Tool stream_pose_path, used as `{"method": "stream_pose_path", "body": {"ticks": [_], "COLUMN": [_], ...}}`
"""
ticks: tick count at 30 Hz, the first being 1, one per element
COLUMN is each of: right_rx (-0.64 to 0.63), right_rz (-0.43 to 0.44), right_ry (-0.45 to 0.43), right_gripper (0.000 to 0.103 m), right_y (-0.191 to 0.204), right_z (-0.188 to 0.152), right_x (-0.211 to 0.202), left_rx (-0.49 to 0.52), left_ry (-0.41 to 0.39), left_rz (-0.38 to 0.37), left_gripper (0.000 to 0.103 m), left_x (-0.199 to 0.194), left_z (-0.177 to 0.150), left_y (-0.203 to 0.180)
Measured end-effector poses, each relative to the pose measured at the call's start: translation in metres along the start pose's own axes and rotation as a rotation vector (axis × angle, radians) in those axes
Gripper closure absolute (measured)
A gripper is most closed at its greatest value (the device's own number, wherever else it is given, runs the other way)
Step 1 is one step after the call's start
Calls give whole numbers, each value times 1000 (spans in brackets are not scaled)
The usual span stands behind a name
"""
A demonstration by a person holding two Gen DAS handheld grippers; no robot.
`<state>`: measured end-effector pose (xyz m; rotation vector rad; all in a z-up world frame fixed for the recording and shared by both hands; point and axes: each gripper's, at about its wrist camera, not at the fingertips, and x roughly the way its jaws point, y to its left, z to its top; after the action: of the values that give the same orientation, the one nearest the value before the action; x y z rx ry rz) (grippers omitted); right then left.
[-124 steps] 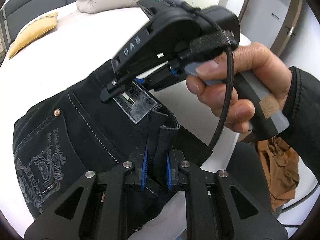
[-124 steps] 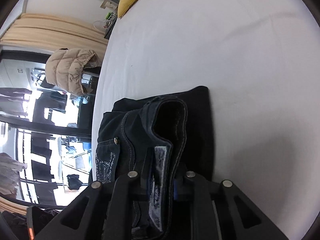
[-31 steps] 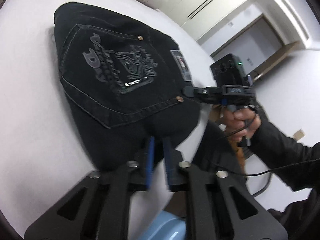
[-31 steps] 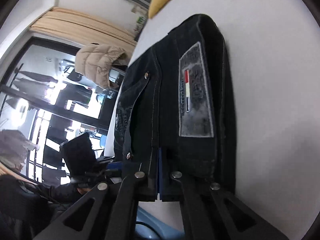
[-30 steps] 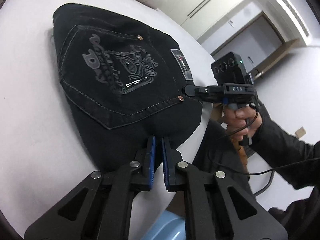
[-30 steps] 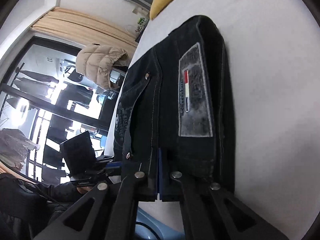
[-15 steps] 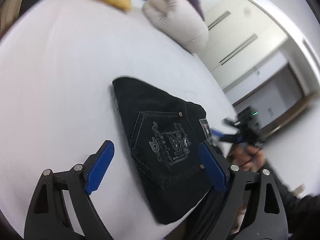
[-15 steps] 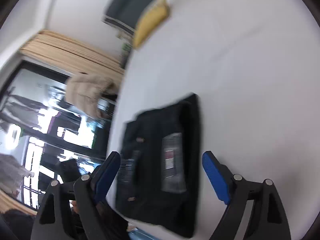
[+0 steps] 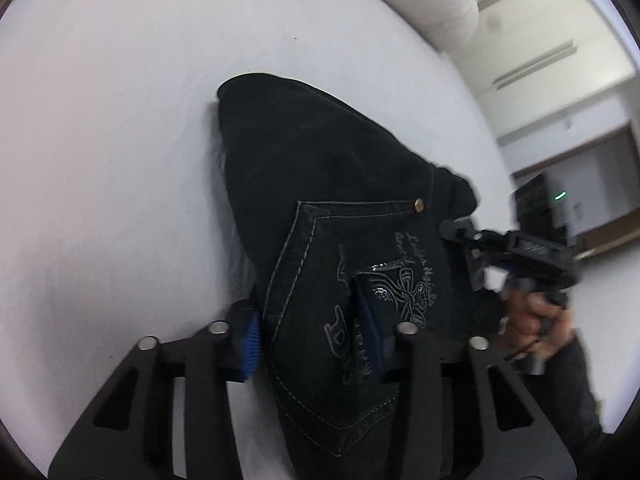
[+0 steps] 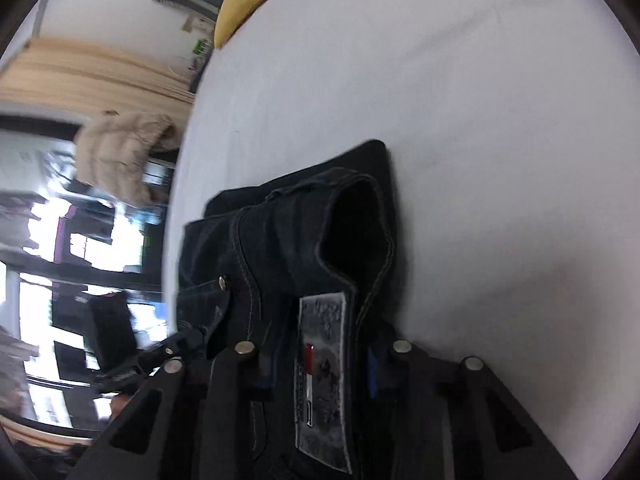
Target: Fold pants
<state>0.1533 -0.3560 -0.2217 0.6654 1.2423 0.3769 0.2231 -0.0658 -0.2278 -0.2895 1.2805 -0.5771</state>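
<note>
Both grippers' fingers point(image 9: 250, 342) close on the folded pants point(image 9: 340, 200).

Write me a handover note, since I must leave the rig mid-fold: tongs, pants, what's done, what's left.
Left tongs: jaws have just been closing, pocket end of the pants between the pads.
Right tongs: jaws have just been closing over the waistband at the patch.
Done: pants lie folded in a bundle on the white bed.
Left: probably one last fold or straightening, then release.
</note>
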Motion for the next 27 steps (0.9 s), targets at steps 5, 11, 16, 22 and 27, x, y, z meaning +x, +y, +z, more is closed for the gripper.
{"method": "stream_pose_path", "body": {"ticks": [5,11,16,22,27], "right_rx": [-50,-115,-178,-211,-227], "right_rz": [-91,-69,-46,-32,-42], "right_ry": [-53,-116,-130,-115,-104], "right_gripper": [83,84,84,84,84], "right_y": [23,70,113,160,183], "right_z": [-3,6,45,100,141], "right_x": [-16,-33,-20,28,63], "left_rx": [111,177,184,183,169], "left_ry": [-16,-104,-181,-226,-220], "left_rz": [95,158,194,285,323], "left_gripper": [79,80,80,80,80], "left_x": [-9,-51,-92,-125,-132], "left_z": [-2,9,39,81,113], "left_y": [-27,-37,-16,31,79]}}
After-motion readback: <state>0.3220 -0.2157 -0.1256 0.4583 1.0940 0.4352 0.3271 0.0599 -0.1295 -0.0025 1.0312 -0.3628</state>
